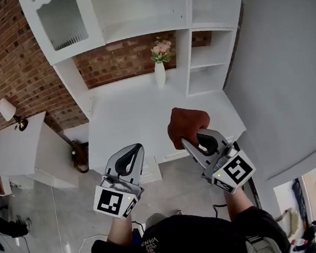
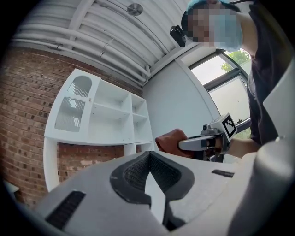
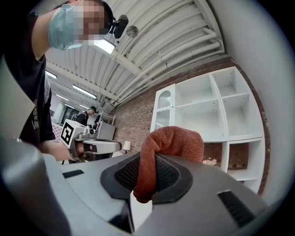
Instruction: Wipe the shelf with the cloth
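Note:
A rust-red cloth (image 1: 185, 124) hangs bunched from my right gripper (image 1: 200, 141), whose jaws are shut on it just above the front edge of the white desk top. In the right gripper view the cloth (image 3: 168, 148) folds over and drops between the two black pads. My left gripper (image 1: 129, 160) hovers beside it at the left, jaws shut with nothing between them. The white shelf unit (image 1: 151, 16) rises at the back of the desk, with open compartments (image 1: 208, 60) at the right. From the left gripper view I see the cloth (image 2: 171, 141) and the right gripper (image 2: 203, 143) to the side.
A white vase with pink flowers (image 1: 160, 66) stands on the desk (image 1: 123, 121) near the back. A low white side table (image 1: 13, 148) with a small lamp (image 1: 10, 111) sits at the left by the brick wall. Cables lie on the floor (image 1: 52, 243).

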`<action>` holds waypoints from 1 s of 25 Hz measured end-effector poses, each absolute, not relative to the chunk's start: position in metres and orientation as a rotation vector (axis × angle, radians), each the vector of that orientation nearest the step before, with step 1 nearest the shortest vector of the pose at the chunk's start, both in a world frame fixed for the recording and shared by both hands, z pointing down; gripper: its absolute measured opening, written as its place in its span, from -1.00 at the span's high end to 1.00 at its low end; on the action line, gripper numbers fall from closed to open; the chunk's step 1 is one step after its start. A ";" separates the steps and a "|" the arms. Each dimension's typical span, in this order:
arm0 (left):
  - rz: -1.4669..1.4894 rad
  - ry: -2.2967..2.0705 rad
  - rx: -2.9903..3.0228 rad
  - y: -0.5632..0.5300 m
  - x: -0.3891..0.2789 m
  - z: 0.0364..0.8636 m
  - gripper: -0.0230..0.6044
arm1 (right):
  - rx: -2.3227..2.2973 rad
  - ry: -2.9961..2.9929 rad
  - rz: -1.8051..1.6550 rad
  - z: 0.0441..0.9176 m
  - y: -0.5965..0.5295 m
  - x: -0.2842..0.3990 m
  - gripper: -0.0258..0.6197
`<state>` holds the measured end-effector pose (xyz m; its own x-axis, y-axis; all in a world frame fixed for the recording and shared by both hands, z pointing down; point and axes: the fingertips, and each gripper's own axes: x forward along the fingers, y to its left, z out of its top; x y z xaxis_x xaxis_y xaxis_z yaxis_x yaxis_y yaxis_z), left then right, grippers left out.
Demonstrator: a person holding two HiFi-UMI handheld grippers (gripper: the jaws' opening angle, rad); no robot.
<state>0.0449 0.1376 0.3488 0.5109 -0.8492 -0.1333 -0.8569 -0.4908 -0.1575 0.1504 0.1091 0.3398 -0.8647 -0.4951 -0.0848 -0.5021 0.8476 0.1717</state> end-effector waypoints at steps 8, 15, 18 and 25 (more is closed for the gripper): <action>0.010 1.492 -2.538 0.103 0.049 0.354 0.91 | -0.778 2.990 0.245 0.343 0.061 0.153 0.75; 0.036 1.452 -2.551 0.056 0.016 0.352 0.91 | -0.840 2.971 0.277 0.330 0.007 0.122 0.75; 0.049 1.433 -2.546 0.027 -0.009 0.348 0.91 | -0.865 2.953 0.304 0.325 -0.023 0.099 0.75; 0.053 1.386 -2.568 -0.034 -0.068 0.344 0.91 | -0.929 2.902 0.341 0.306 -0.091 0.040 0.74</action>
<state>-0.0680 -0.0339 0.3435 0.5540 -0.8212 -0.1366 -0.8293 -0.5299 -0.1776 0.0397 -0.0906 0.3059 -0.8137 -0.5644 -0.1389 -0.5812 0.7919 0.1873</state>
